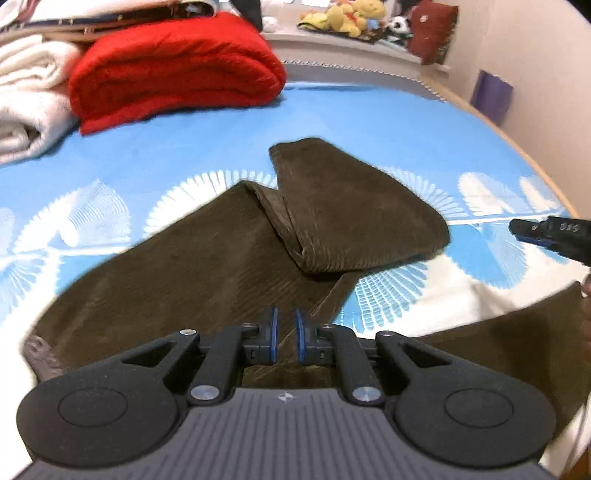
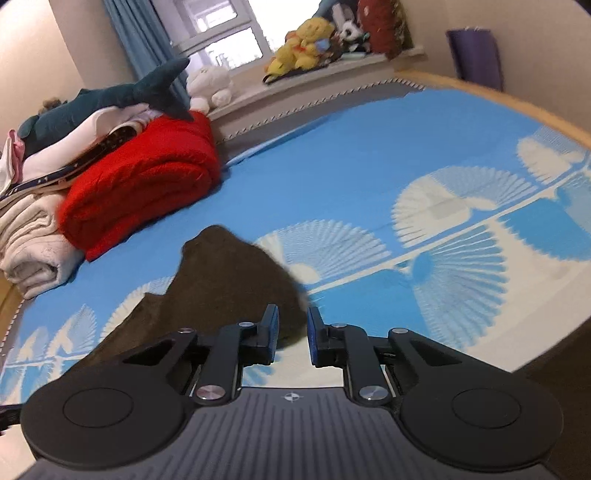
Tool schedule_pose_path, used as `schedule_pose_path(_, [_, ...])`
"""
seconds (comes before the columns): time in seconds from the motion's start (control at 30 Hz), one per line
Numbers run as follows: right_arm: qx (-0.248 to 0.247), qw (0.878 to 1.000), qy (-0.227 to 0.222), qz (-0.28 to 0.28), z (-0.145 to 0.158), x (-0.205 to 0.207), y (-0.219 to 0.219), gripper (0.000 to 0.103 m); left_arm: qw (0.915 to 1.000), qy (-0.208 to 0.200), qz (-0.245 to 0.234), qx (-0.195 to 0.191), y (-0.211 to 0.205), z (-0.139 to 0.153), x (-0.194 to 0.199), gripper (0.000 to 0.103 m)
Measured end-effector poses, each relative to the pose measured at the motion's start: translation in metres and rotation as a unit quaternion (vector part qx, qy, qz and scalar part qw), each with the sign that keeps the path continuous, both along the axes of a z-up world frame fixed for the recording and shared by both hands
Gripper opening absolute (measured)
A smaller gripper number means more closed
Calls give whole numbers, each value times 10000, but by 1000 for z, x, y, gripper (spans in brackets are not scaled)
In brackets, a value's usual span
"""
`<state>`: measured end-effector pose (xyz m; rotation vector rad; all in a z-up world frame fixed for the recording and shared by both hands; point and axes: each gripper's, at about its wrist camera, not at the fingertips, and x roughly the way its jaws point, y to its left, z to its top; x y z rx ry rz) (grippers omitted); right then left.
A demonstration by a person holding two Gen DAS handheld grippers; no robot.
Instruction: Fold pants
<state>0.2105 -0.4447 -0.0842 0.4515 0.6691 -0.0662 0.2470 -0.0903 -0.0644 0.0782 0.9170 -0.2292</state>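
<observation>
Across the bed I see a blue sheet [image 1: 369,122] printed with white fan shapes, and most of its far and right-hand stretch lies bare up to the wooden bed edge [image 1: 491,122]. On the left, a folded red blanket [image 1: 173,66] and a stack of white towels [image 1: 29,96] take up that corner, well apart from the work.

Dark olive corduroy pants [image 1: 207,258] lie spread on the sheet close below my left gripper [image 1: 287,336]. One leg end is doubled back on itself into a thick fold [image 1: 354,214], its hem pointing away from me, and a second stretch of the same cloth runs off at lower right.

My left gripper hangs over the cloth with its blue pads only a narrow slit apart and nothing pinched between them. My right gripper [image 2: 291,332] stands a little wider, also holding nothing; the sheet and the rounded end of the fold show through the gap.

From the left wrist view I get the corduroy ribs, the fold's layers and the right gripper's tip [image 1: 546,232] at the frame edge. Only the right wrist view shows a window [image 2: 221,33], a blue curtain [image 2: 136,40], a plush shark [image 2: 110,99] atop the pile, and a yellow soft toy [image 2: 306,44] on the sill.
</observation>
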Motion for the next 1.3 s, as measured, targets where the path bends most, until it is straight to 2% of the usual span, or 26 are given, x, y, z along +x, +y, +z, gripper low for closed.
schedule_pose_path(0.07, [25, 10000, 64, 58, -6, 12, 7, 18, 9993, 322, 123, 161, -11, -22, 11, 12])
schedule_pose_path(0.17, [-10, 9998, 173, 107, -15, 31, 14, 24, 9989, 408, 127, 210, -26, -32, 19, 17])
schedule_pose_path(0.2, [-83, 9997, 184, 96, -19, 38, 16, 29, 9990, 393, 106, 158, -31, -32, 23, 21])
schedule_pose_path(0.23, [-168, 9996, 194, 63, -23, 45, 17, 36, 9991, 389, 101, 120, -32, -34, 28, 34])
schedule_pose_path(0.27, [-240, 9995, 214, 15, -28, 51, 18, 39, 9989, 424, 125, 122, -30, -38, 29, 43])
schedule_pose_path(0.43, [-412, 9984, 366, -127, -49, 83, 15, 49, 9972, 694, 118, 249, -43, -62, 43, 44])
schedule_pose_path(0.5, [-398, 9978, 486, -211, -59, 94, 12, 51, 9970, 676, 30, 384, -48, -67, 45, 44])
schedule_pose_path(0.57, [-372, 9972, 602, -259, -67, 102, 11, 52, 9966, 628, -37, 536, -53, -75, 48, 49])
schedule_pose_path(0.63, [-326, 9969, 697, -152, -74, 110, 14, 53, 9958, 661, -84, 622, -53, -79, 50, 49])
schedule_pose_path(0.83, [-688, 9948, 728, 190, -77, 124, 38, 54, 9959, 769, -16, 469, -49, -84, 57, 49])
schedule_pose_path(0.87, [-754, 9943, 727, 196, -76, 125, 40, 52, 9959, 780, -19, 461, -50, -85, 58, 49])
schedule_pose_path(0.9, [-836, 9939, 694, 193, -74, 125, 42, 41, 9959, 774, -22, 466, -51, -85, 58, 49])
schedule_pose_path(0.93, [-927, 9932, 680, 172, -71, 125, 43, 21, 9960, 757, -19, 474, -51, -85, 58, 49])
schedule_pose_path(1.0, [-985, 9933, 575, 198, -63, 122, 42, 16, 9961, 743, -38, 474, -52, -86, 58, 48])
schedule_pose_path(1.03, [-956, 9942, 459, 198, -56, 119, 40, 14, 9961, 749, -47, 463, -52, -86, 59, 40])
schedule_pose_path(1.07, [-941, 9948, 341, 203, -48, 116, 39, 13, 9961, 755, -62, 458, -51, -86, 58, 22])
schedule_pose_path(1.1, [-924, 9952, 241, 213, -40, 113, 38, 13, 9958, 775, -145, 469, -50, -85, 57, 10])
schedule_pose_path(1.13, [-855, 9960, 104, 252, -28, 109, 38, 13, 9955, 766, -204, 518, -49, -83, 56, 7])
schedule_pose_path(1.2, [-738, 9961, -237, 427, -2, 96, 40, 13, 9967, 644, -14, 497, -38, -70, 53, 6])
schedule_pose_path(1.27, [-668, 9925, -559, 860, 26, 81, 47, 12, 9972, 606, 292, 337, -21, -52, 49, 6])
schedule_pose_path(1.3, [-601, 9868, -709, 1330, 40, 71, 53, 12, 9968, 600, 455, 276, -13, -45, 46, 6])
